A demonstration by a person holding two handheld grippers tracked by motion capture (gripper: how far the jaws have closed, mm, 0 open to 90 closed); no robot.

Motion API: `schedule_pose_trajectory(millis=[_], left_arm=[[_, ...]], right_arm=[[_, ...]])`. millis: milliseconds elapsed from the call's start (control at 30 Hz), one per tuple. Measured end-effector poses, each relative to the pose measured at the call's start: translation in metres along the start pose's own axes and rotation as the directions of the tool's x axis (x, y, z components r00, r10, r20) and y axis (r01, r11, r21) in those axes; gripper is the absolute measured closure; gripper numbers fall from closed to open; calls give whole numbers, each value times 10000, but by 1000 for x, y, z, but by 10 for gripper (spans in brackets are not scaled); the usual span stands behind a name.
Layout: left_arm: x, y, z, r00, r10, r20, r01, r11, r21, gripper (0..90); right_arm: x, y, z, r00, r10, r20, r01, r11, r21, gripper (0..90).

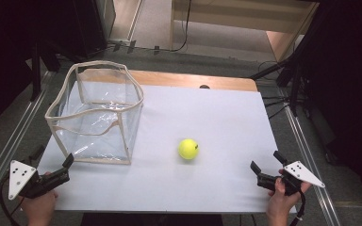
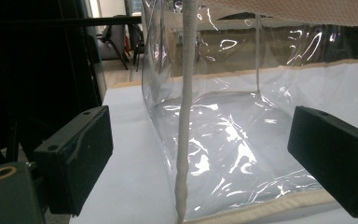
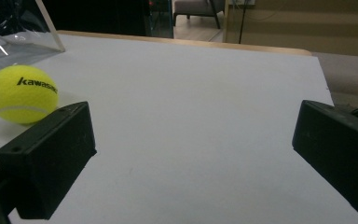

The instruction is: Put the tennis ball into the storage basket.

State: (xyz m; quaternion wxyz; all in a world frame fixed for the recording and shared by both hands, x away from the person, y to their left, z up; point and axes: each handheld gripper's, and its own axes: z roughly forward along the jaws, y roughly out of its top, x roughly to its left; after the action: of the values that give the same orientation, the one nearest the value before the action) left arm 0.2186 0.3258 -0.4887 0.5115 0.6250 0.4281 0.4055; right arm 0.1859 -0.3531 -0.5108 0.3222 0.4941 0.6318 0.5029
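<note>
The tennis ball [image 1: 188, 149] sits free on the white desk [image 1: 217, 122], just right of the clear bin [image 1: 96, 113] & a bit nearer the person than the bin's middle. Nothing touches it.

Left tool [image 1: 67, 165] rests near the bin's front-left corner, jaws spread w/ nothing between the pads. It points at the bin, prob. so it can steady the soft wall or rim when something goes in. Right tool [image 1: 265, 165] hangs well right of the bin, past the ball, also spread wide & holding nothing; it faces back toward the ball, so I'd judge it's staged for a reach & pinch. Bin stands upright, mouth up, its rim sagging inward – floppy plastic, so a second tool on it makes sense.

Views differ: the high view gives the layout, i.e. ball apart from the bin wall and both tools at the desk's near edge. Left tool view [image 2: 200, 154] shows the bin close up: beige corner seam [image 2: 185, 140] running vertically between the jaws, glare on the plastic. Right tool view [image 3: 191, 154] shows the ball [image 3: 21, 93] off to the left w/ black "kawasaki" lettering, too small to read from above, and the bin corner [image 3: 23, 32] behind it.
</note>
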Motion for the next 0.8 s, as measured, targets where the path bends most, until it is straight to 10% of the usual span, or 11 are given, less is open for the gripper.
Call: schedule_pose_trajectory(millis=[800], left_arm=[[-2,0,0,9999,156,-48,-156,9999,-15,69]], right_arm=[[39,35,32,9864,-986,-1314,1182,9814,1512,0]])
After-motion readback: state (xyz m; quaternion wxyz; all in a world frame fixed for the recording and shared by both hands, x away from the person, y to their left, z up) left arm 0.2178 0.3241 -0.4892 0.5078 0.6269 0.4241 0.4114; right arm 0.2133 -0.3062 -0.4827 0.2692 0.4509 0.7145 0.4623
